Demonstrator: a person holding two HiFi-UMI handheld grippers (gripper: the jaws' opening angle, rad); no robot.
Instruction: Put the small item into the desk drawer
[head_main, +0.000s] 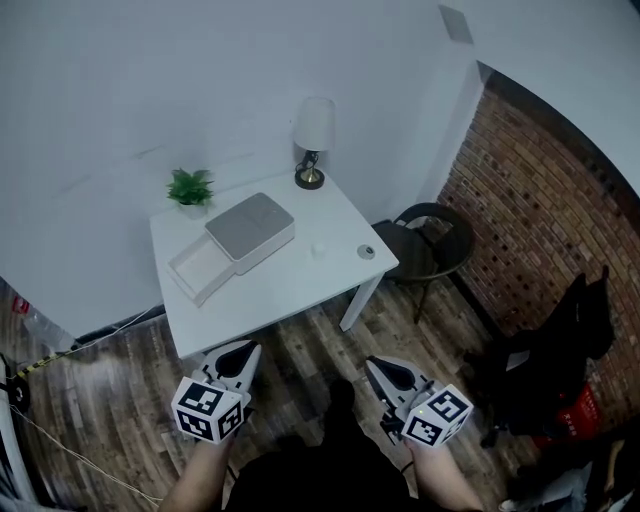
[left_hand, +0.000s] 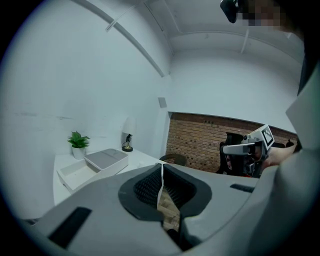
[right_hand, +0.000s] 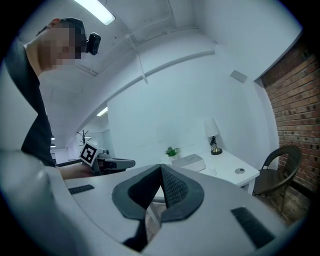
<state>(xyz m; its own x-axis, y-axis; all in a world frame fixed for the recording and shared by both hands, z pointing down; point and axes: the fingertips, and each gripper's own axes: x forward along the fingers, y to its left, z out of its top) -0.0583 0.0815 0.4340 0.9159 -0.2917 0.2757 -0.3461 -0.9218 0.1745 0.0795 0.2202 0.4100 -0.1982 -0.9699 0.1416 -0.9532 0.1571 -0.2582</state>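
Subject: small item (head_main: 318, 250), pale, too small to identify. Lies on counter (head_main: 290, 288) towards its right side, just off the front-right corner of unit (head_main: 250, 228); nothing touching it. Grey disc (head_main: 366, 252) near it at counter's right edge: item or fitting, can't tell. The unit's drawer (head_main: 197, 269) stands pulled out at the left end and appears empty. At back of counter: plant (head_main: 190, 187) and lamp (head_main: 313, 140). A chair (head_main: 432, 240) is beside counter, right.

Tools: left tool (head_main: 243, 355) has jaws together, nothing betw. them. The right tool (head_main: 383, 372) is likewise closed & empty. Both are over the floor, well short of counter, pointing towards it.

Progress, as judged: early stage. Done: drawer open. Outstanding: approach counter, open one tool, grip item, carry to drawer, release; closing drawer poss. reqd. No part of the transfer begun
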